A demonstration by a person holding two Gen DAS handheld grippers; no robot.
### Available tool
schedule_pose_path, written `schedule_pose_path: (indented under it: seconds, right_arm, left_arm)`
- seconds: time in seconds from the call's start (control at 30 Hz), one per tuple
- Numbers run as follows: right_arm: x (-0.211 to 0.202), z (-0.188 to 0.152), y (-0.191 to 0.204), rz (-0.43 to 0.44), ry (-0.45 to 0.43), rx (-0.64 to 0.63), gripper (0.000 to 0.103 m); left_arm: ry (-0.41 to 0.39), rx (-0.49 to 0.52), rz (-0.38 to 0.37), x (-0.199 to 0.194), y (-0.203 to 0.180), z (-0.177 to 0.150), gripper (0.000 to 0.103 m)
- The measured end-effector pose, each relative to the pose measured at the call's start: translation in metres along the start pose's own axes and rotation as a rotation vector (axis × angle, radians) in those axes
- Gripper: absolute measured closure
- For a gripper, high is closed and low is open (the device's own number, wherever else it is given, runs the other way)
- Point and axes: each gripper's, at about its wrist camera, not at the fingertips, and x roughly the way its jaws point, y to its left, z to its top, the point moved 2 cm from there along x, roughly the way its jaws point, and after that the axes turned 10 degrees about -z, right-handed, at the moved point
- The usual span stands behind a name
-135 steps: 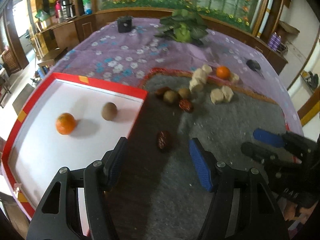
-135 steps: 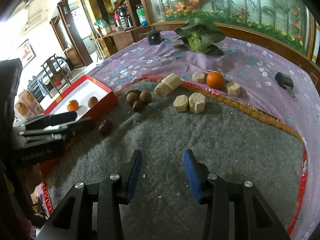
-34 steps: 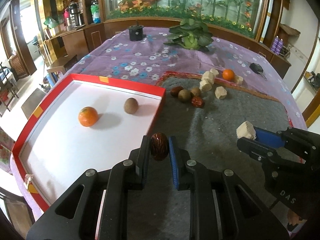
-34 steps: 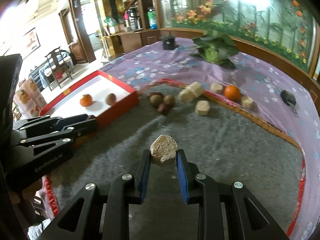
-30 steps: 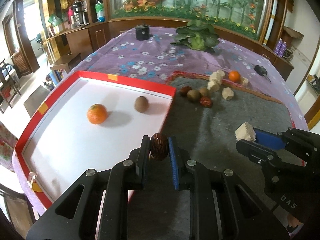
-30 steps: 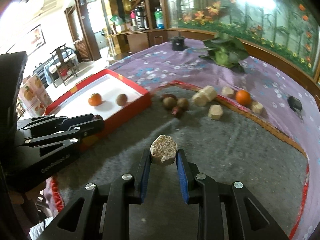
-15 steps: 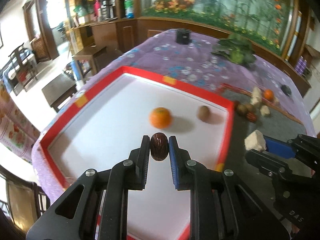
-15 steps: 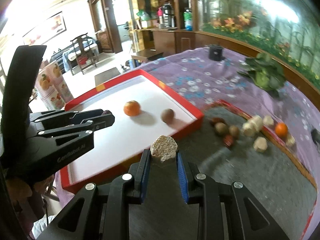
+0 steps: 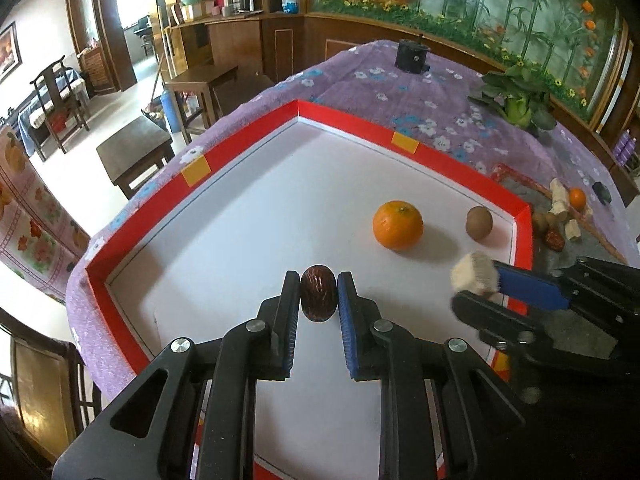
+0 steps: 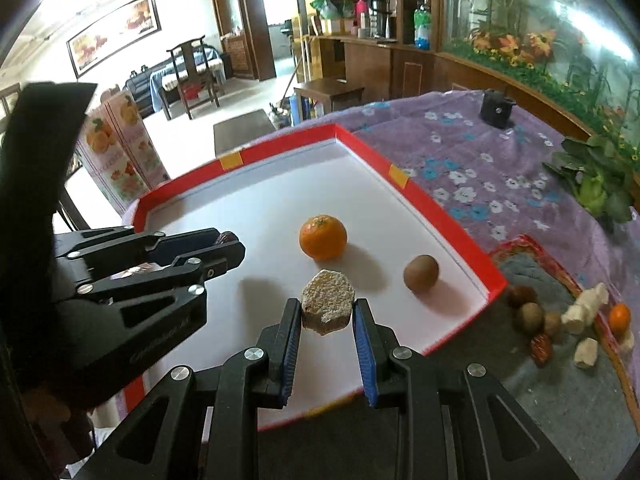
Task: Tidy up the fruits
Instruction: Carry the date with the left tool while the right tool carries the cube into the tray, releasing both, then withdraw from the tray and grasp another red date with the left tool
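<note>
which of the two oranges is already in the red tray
The bigger orange, lying on the tray's white floor next to the kiwi. The other orange sits out on the grey mat among the pale chunks.

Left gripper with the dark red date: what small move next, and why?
Probably lower and open. The left gripper holds the date over the red tray's white floor, near the orange and kiwi already inside.

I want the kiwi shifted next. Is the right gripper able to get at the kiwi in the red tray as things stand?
Probably not yet: the right gripper is shut on a beige hexagonal block, so it has no free grip. The path itself looks free; the kiwi sits on bare tray floor, apart from the orange.
</note>
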Motion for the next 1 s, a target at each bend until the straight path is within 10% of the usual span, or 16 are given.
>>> schedule_pose_path:
  seconds: [0.23,0.4,1.0]
  right_arm:
    - [0.019,-0.003,-0.002,0.023,0.023,0.026,0.076]
    - [0.006,-0.005,-0.004,0.019,-0.003,0.029,0.061]
    - [-0.061,-0.043,-0.053,-0.07,-0.079,0.104,0.054]
  left_arm:
    - [0.019,-0.029,0.029,0.009,0.008,-0.001,0.084]
    - [0.007,-0.053,0.034,0.008,0.012,-0.001,0.047]
    - [-0.053,0.033,-0.012,-0.024,-0.042,-0.001,0.047]
